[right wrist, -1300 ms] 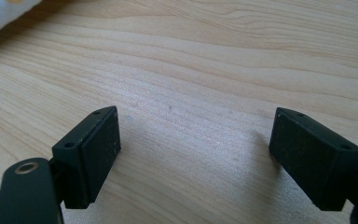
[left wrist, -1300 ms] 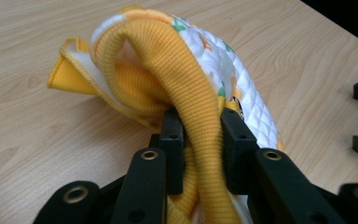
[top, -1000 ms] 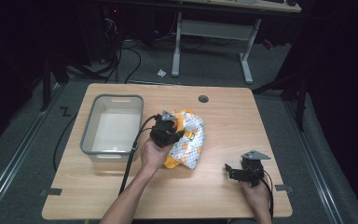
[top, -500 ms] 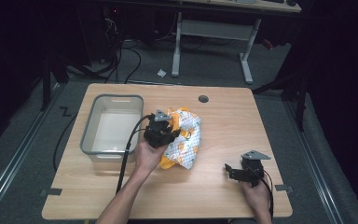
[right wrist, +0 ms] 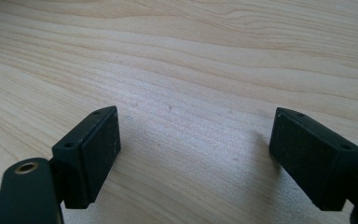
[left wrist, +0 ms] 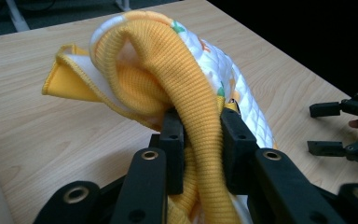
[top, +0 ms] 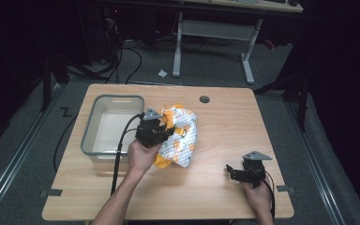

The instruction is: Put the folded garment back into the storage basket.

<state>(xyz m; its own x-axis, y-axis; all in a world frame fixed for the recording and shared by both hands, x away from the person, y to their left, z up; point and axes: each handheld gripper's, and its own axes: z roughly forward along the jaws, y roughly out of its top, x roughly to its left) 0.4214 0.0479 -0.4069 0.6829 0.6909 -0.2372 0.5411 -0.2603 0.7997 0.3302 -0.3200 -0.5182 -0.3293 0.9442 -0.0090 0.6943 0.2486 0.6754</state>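
1. Since a second ago the left gripper (top: 161,132) has shifted left toward the bin (top: 90,126) and lifted a little, dragging the garment (top: 180,136) with it; the garment now sits more bunched and closer to the bin's right wall. The right gripper (top: 236,171) has not moved.
2. Left gripper jaws: pinching a thick yellow ribbed band of the garment (left wrist: 168,60), cloth squeezed between both pads in the left gripper view.
3. Garment: white quilted fabric with orange and green print, yellow lining and trim. Near-left part is raised off the surface (top: 225,126) in the grip; the far and right part drapes down and appears to rest on the wood.
4. Garment place: middle of the surface, slightly left of centre, just right of the bin; cannot tell if it touches the bin wall.
5. Bin: grey, rectangular, far-left part of the surface, pale inside.
6. Right gripper: near-right part of the surface, held low in the person's hand, well apart from the garment. Jaws spread wide, bare wood between the pads (right wrist: 98,149) in the right gripper view.
7. Small round hole (top: 204,99) in the surface, at the far edge, beyond the garment.
8. Left gripper's black cable (top: 119,150) trails down toward the near edge.
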